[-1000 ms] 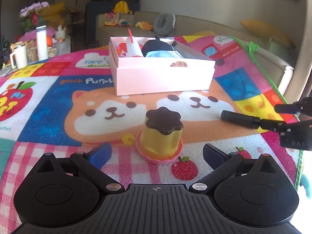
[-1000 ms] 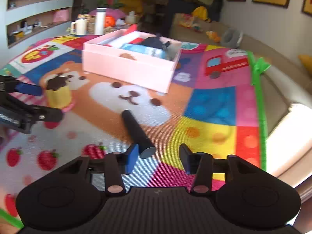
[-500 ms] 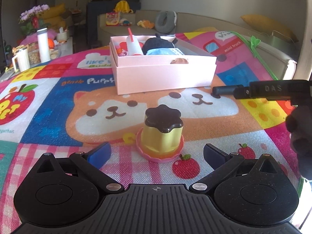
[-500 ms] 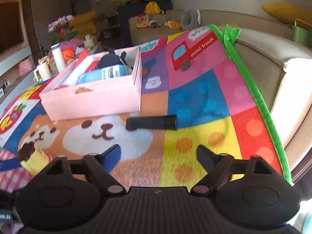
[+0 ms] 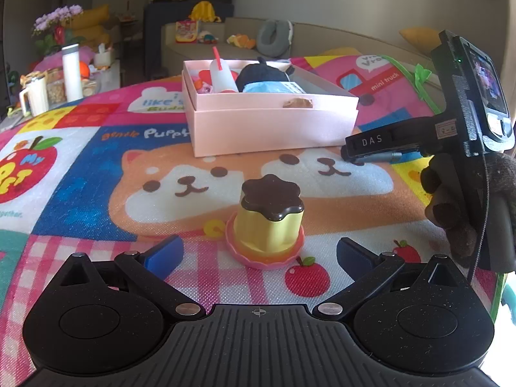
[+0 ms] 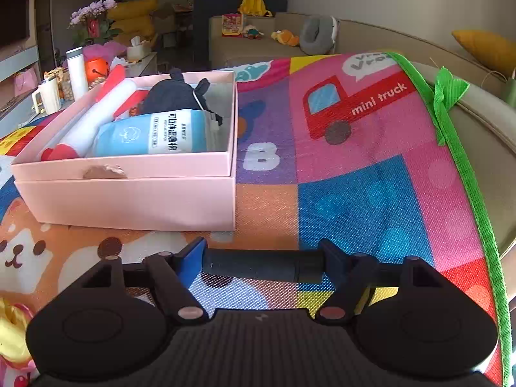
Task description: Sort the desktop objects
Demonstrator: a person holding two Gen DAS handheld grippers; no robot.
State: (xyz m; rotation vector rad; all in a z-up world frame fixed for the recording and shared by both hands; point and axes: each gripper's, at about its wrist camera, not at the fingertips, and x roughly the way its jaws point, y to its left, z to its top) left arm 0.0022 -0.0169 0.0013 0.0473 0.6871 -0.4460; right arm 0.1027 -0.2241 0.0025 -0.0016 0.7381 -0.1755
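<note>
A yellow pudding toy [image 5: 270, 219] with a dark brown top stands on a pink saucer, just ahead of my open left gripper [image 5: 259, 251]. A black cylinder [image 6: 261, 265] lies crosswise between the fingers of my right gripper [image 6: 262, 262], which closes on its two ends lengthwise. The pink box [image 6: 129, 190] stands just behind it, holding a blue packet [image 6: 154, 135], a white bottle [image 6: 96, 119] and a dark plush [image 6: 180, 95]. The box also shows in the left wrist view [image 5: 271, 125]. The right gripper shows in the left wrist view [image 5: 371, 148] at the right.
A colourful play mat [image 6: 354, 177] covers the table, with a green hem [image 6: 477, 200] along its right edge. A white tumbler [image 5: 71, 72] and a mug [image 5: 32, 101] stand at the far left. A sofa lies behind.
My right gripper has swung round and moved in on the black cylinder, which now lies between its fingers near the box. My left gripper has barely moved.
</note>
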